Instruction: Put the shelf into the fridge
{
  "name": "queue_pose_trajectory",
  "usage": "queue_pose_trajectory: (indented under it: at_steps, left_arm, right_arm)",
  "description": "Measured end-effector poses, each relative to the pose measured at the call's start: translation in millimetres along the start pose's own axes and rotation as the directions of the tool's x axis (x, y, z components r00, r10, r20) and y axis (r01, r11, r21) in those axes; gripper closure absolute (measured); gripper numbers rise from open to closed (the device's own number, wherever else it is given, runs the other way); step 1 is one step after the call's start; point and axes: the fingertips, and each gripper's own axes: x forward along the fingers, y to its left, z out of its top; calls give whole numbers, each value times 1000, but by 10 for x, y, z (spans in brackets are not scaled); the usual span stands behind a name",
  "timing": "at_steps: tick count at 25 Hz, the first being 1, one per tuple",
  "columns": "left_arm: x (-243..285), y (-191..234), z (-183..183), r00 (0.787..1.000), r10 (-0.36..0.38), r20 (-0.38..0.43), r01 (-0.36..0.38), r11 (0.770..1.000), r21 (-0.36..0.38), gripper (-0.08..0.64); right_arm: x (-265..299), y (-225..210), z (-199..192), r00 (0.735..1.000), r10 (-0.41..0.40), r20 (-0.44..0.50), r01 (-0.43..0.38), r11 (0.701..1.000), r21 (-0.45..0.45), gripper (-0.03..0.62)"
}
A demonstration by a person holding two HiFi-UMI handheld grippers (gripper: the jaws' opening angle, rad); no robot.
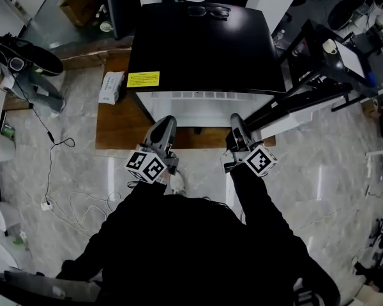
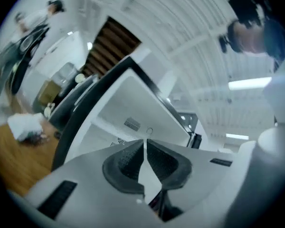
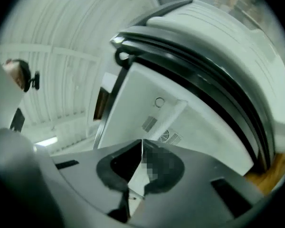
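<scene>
The small fridge stood with its door swung open to the person's right, and a pair of glasses lay on its black top. A yellow label was stuck near the top's front left corner, but its black print was too small for me to read. On the white back wall inside, beside a round vent, there was a small grey sticker, just as unreadable. A white slotted panel showed just under the front edge of the top. That may have been the shelf, though I could not be sure. Neither tool had hold of it. The left gripper was clenched, pads meeting at the tips on nothing. The right gripper was clenched the same way and empty. Both pointed level at the opening. A white packet lay on the wooden board left of the fridge, its print illegible.
</scene>
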Motion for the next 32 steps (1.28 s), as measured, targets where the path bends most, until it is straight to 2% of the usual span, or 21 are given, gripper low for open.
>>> queue_pose_trajectory:
  at_steps: [1,2,4,5,6,8,11,15,20,32]
  left_arm:
    - [-47,-135,-17,999,-20,-33,23,994,103,539]
    - [-94,-256,-29,998,-34,-59,44,984,174,541]
    - [-177,-481,-46,993,-58,-100,84,959,271,550]
    - [-213,-591,-52,990,-70,-121,105,943,316,554]
    - [-245,-698,-53,987,-78,-140,124,926,356,554]
    - [-303,-886,-38,981,-92,-169,155,900,406,555]
    - [-384,-1084,-7,977,-113,-179,178,895,408,555]
    - [-511,-1221,-54,977,-116,-182,181,899,399,555]
    - [-638,-1316,-148,976,-115,-187,181,903,389,555]
    - [-815,-1570,-247,974,-127,-185,192,901,389,555]
  right_arm:
    - [-49,136,-45,999,16,-39,-21,993,-116,578]
    - [-102,279,-96,996,31,-79,-49,969,-241,580]
    - [-212,564,-221,985,66,-158,-131,883,-451,586]
    - [-265,681,-284,978,81,-193,-172,838,-517,586]
    - [-312,773,-338,971,91,-223,-204,801,-563,586]
    - [-390,908,-425,957,104,-271,-255,747,-613,588]
    - [-512,1085,-486,940,133,-315,-314,700,-641,589]
    - [-705,1248,-499,927,155,-341,-350,679,-645,589]
    - [-877,1285,-505,927,157,-339,-353,664,-659,589]
    - [-1132,1385,-536,929,169,-328,-353,668,-655,589]
